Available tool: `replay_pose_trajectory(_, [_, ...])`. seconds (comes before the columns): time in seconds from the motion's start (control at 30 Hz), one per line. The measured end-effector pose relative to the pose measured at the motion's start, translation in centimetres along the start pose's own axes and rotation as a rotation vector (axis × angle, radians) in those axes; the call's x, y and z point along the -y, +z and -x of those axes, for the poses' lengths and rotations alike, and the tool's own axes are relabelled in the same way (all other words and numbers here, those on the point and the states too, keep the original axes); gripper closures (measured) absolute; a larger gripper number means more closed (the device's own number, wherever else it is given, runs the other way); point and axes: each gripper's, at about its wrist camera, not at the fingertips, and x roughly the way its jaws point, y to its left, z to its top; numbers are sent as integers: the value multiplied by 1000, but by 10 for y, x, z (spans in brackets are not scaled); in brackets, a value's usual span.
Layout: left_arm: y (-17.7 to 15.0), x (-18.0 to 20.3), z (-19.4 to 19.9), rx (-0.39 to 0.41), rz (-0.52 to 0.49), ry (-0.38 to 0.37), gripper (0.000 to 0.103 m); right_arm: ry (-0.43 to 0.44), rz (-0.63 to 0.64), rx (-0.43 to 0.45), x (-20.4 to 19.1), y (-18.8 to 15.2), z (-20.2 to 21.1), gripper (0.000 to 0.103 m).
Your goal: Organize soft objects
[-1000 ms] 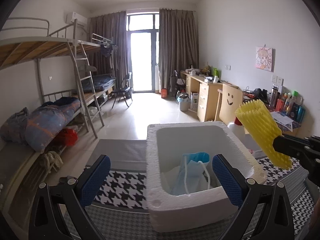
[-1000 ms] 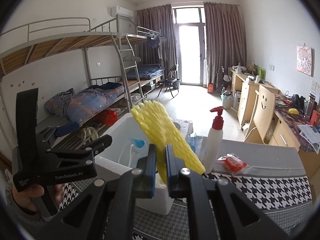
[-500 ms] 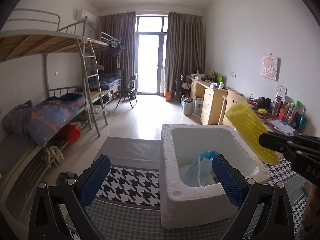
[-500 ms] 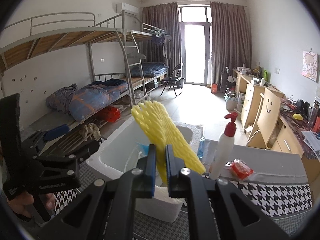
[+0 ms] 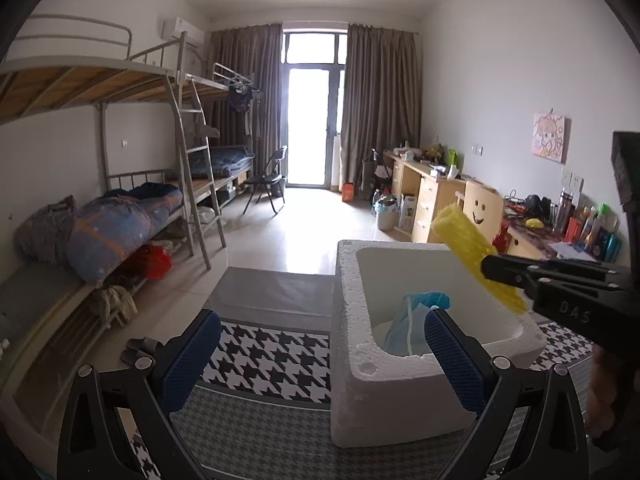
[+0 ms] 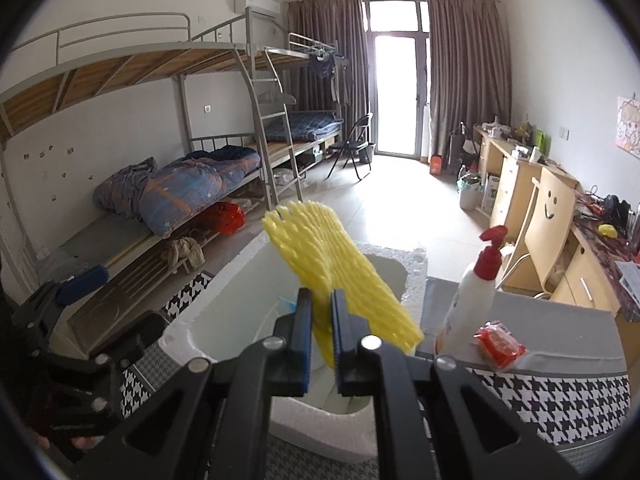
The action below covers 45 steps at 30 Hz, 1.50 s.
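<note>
A white foam box (image 5: 400, 392) stands on the houndstooth tablecloth; it also shows in the right wrist view (image 6: 416, 268). A blue face mask (image 5: 412, 324) lies inside it. My right gripper (image 6: 322, 316) is shut on a yellow foam net sleeve (image 6: 332, 264) and holds it over the box; in the left wrist view the sleeve (image 5: 468, 248) hangs above the box's right wall. My left gripper (image 5: 320, 364) is open and empty, low in front of the box's left corner.
A white pump bottle with a red top (image 6: 476, 292) and a red snack packet (image 6: 500, 344) sit on the table right of the box. Bunk beds (image 5: 120, 216) line the left wall, desks (image 5: 432, 188) the right.
The right gripper has carried the yellow sleeve further left over the box. The left gripper has shifted left and back, so the box sits more to its right.
</note>
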Motion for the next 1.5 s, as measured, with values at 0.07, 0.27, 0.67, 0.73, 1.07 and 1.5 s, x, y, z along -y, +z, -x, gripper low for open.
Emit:
replay_pose_trajectory(0.07, [1, -1, 1, 4, 9, 8, 1, 13, -2, -9, 2, 0, -3, 91])
replay_pose_trajectory(0.27, [0, -2, -4, -42, 27, 61, 1, 32, -11, -23, 4, -2, -3, 63])
replay_pose_trajectory(0.67, [-6, 11, -4, -81, -12, 92, 1, 19, -45, 31, 11, -5, 16, 42])
replay_pose_trajectory(0.73, [-6, 14, -2, -73, -25, 114, 1, 18, -45, 36, 12, -6, 19, 42])
replay_pose_trajectory(1.07, [-8, 25, 5, -44, -71, 107, 1, 21, -50, 66, 17, -14, 36, 36])
replay_pose_trajectory(1.5, [-12, 43, 31, 29, -75, 125, 1, -16, -17, 174, 11, -44, 83, 18])
